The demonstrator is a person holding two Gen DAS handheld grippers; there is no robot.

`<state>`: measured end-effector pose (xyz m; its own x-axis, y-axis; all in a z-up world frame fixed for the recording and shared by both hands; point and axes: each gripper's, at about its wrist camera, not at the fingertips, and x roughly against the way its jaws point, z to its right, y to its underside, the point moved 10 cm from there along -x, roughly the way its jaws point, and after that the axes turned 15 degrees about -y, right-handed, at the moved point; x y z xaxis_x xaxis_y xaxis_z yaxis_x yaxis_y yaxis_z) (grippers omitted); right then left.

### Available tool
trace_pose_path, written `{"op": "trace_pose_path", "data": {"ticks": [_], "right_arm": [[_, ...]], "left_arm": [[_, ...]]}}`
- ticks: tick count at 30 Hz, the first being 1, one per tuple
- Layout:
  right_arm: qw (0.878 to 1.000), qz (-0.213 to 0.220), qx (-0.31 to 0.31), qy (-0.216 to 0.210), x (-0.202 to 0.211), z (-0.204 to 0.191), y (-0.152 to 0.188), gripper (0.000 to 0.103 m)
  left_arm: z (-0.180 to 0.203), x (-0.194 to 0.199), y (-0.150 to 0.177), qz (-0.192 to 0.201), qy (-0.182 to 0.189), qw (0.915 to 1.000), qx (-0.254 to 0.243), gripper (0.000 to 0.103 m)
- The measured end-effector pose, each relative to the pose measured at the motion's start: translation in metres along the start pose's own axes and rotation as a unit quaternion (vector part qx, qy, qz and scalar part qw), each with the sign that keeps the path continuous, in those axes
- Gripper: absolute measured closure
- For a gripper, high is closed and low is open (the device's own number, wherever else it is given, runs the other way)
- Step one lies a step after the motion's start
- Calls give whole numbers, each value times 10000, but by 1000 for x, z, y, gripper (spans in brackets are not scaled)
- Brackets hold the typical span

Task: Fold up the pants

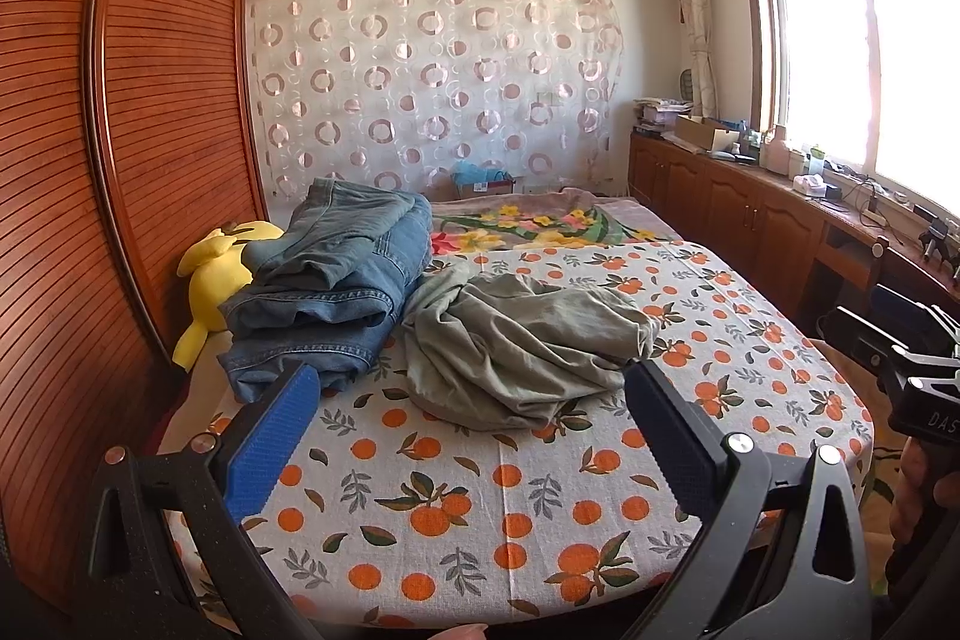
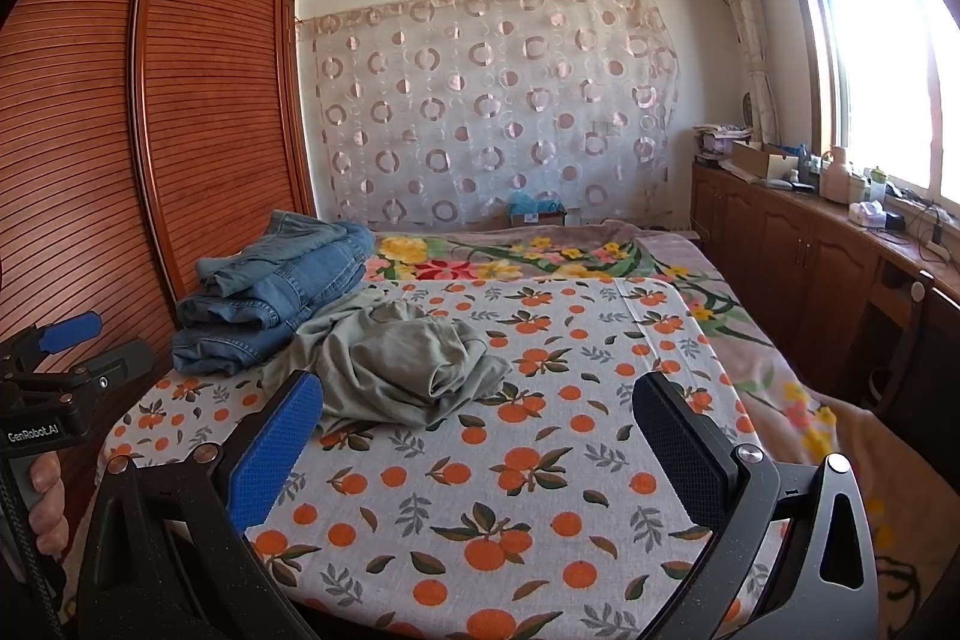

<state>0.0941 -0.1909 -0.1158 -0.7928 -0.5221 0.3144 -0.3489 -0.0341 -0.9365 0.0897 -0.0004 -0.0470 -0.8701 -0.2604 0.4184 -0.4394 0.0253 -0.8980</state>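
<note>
I hold both tongs, left [image 1: 468, 436] and right [image 2: 477, 451], wide and empty above the bed [image 1: 540, 508], short of the crumpled pants [image 1: 516, 346] beside the jeans [image 1: 336, 280].

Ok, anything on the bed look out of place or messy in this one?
Only the grey-green pants, lying in a crumpled heap on the orange-print sheet beside the folded jeans stack. Both grippers are open, holding nothing.

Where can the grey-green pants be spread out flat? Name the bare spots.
Free: the orange-print sheet between the crumpled grey-green pants and the near bed edge, and rightward to the floral blanket. Crowded: the far left, where the folded jeans touch the pants beside the wardrobe.
</note>
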Motion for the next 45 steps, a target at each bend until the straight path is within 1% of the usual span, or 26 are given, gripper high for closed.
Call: {"op": "trace_pose_path", "data": {"ticks": [45], "right_arm": [[10000,30,22,-3,3,-3,-2,0]], "left_arm": [[2,2,1,12,16,10000,29,1]]}}
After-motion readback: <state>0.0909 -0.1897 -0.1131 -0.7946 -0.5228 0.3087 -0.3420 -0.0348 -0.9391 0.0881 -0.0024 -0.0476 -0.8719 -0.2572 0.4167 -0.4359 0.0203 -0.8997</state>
